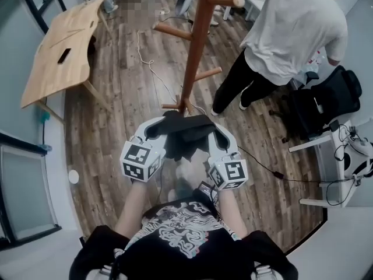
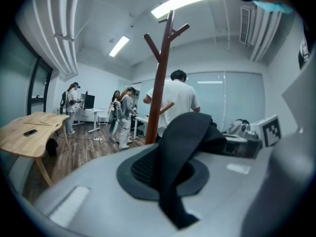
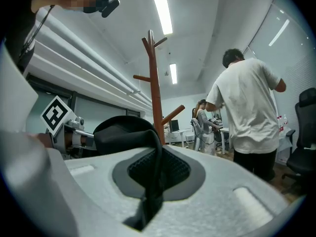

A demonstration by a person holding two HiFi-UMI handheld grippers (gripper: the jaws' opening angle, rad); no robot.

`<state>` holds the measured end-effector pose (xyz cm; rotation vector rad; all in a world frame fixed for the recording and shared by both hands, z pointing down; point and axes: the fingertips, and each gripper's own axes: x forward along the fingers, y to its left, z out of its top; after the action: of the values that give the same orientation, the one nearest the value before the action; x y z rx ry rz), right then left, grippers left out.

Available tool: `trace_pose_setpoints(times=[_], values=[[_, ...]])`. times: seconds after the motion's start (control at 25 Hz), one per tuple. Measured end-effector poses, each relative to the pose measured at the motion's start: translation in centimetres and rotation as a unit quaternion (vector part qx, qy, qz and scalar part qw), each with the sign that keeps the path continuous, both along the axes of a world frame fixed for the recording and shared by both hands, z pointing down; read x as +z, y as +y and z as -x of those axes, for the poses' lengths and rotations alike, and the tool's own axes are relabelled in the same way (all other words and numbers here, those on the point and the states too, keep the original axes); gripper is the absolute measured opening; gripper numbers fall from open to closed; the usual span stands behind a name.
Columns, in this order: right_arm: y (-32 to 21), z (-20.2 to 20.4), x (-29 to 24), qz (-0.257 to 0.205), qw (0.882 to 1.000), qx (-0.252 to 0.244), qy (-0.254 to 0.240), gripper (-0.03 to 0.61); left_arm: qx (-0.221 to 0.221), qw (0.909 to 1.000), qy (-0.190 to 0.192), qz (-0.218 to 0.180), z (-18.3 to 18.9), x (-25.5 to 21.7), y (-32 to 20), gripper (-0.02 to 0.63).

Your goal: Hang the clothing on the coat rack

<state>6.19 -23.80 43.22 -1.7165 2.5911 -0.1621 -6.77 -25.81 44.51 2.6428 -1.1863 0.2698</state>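
A black garment (image 1: 185,134) hangs stretched between my two grippers, in front of my chest. My left gripper (image 1: 152,129) is shut on its left edge, and my right gripper (image 1: 217,135) is shut on its right edge. In the left gripper view the black cloth (image 2: 183,147) runs pinched through the jaws. The right gripper view shows the same cloth (image 3: 148,157) clamped in its jaws. The brown wooden coat rack (image 1: 197,45) stands just beyond the garment, its pegs bare. It rises ahead in both gripper views (image 2: 159,88) (image 3: 154,88).
A person in a white shirt (image 1: 291,28) stands right of the rack, close to it. A wooden table (image 1: 61,48) stands at the far left. A black office chair (image 1: 326,98) and a white desk (image 1: 326,156) are on the right. Cables (image 1: 145,57) lie on the floor.
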Motion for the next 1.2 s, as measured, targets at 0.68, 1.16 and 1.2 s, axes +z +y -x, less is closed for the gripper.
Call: trace_pose_setpoints(times=[0.68,1.16,1.2], values=[[-5.1,-0.5,0.3,-0.006,1.000,-0.017,-0.001,0.015,-0.009,0.9999,0.002,0.007,-0.8,0.6,-4.7,0.008],[-6.9,-0.6,0.0,-0.008,1.000,-0.024,-0.002,0.015,-0.007,0.9999,-0.008,0.014,-1.0,0.8,-6.2,0.008],[-7.1,-0.6,0.1,-0.007,1.000,-0.024,-0.002,0.015,-0.007,0.9998,-0.008,0.014,-1.1,0.9,-6.4,0.008]])
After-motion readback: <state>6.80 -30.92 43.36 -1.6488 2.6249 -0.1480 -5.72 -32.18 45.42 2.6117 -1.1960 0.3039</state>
